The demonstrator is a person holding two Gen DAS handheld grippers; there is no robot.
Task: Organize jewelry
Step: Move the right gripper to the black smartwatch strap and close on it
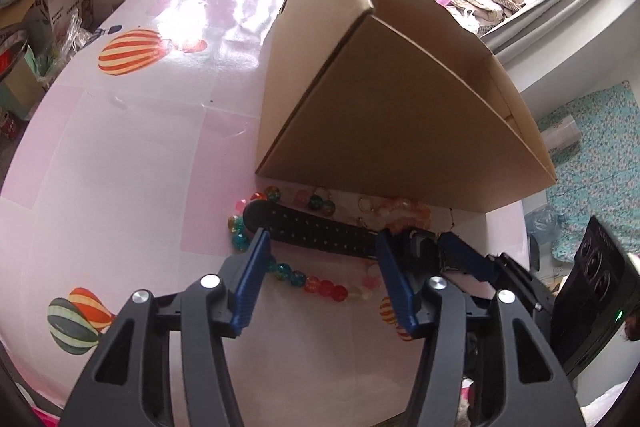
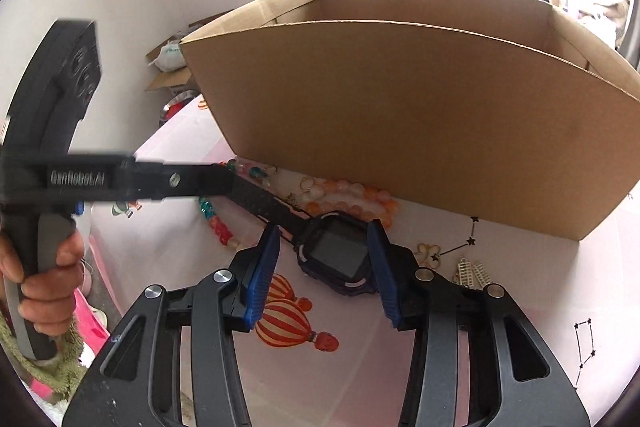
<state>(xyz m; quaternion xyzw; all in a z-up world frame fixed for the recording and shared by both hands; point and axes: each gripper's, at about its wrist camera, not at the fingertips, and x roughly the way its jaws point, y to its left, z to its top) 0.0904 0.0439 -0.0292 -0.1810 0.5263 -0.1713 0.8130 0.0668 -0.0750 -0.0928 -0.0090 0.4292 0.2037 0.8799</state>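
Smartwatch (image 2: 334, 255): rigid case, floppy strap (image 1: 320, 231); best pinched at case, twelve o'clock of right gripper (image 2: 326, 267); both grippers' jaws gaping, gripping nothing

The cardboard box (image 2: 400, 115) hides its own floor in both views, and its near wall covers part of the peach bead bracelet (image 2: 360, 199). At the left wrist frame's lower right, the right gripper (image 1: 436, 247) covers the watch (image 1: 320, 231) face, so its jaw gap is unreadable there

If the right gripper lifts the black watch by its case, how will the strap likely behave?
The watch has a long perforated strap, probably rubbery, so it would likely droop. It lies across the bead necklace, so it may drag beads. The right gripper straddles the case, which looks rigid.
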